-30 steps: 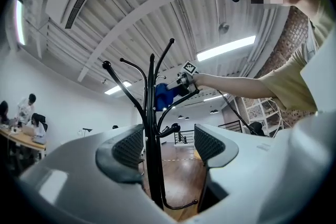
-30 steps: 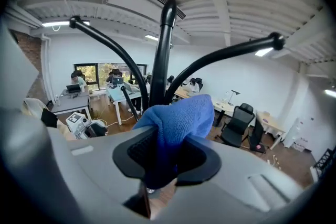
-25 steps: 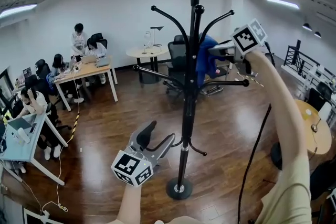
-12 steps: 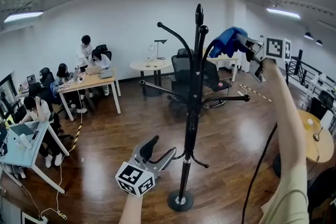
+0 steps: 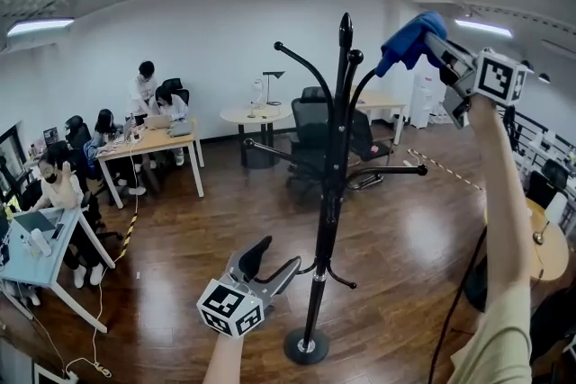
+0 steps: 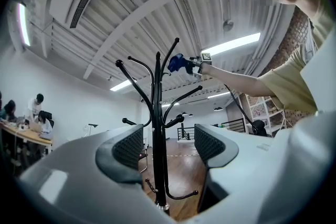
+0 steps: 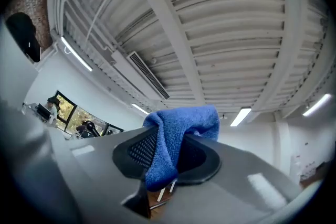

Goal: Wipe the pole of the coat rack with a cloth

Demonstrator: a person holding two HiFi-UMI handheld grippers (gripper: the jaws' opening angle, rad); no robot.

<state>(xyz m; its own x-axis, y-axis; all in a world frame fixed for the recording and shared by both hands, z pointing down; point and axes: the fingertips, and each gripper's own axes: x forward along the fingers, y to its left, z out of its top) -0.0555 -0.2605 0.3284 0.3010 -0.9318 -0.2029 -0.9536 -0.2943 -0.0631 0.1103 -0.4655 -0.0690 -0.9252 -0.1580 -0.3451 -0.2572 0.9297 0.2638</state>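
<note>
Lower foreground: left gripper (image 5: 270, 258), jaws apart and empty, just left of the lower pole (image 5: 321, 229) of the black coat rack (image 5: 338, 103). Upper right: right gripper (image 5: 439, 49) on a raised arm, clamped on a blue cloth (image 5: 409, 39), near the rack's top, to its right. Far left: people (image 5: 148, 90) at a desk (image 5: 153, 138).

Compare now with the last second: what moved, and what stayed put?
The right claw, shut on the blue cloth, rose from close by the pole at hook level to up beside its tip, on the right. Nothing was taken hold of or let go. The left claw stayed open and low near the pole; the coat rack did not move.
</note>
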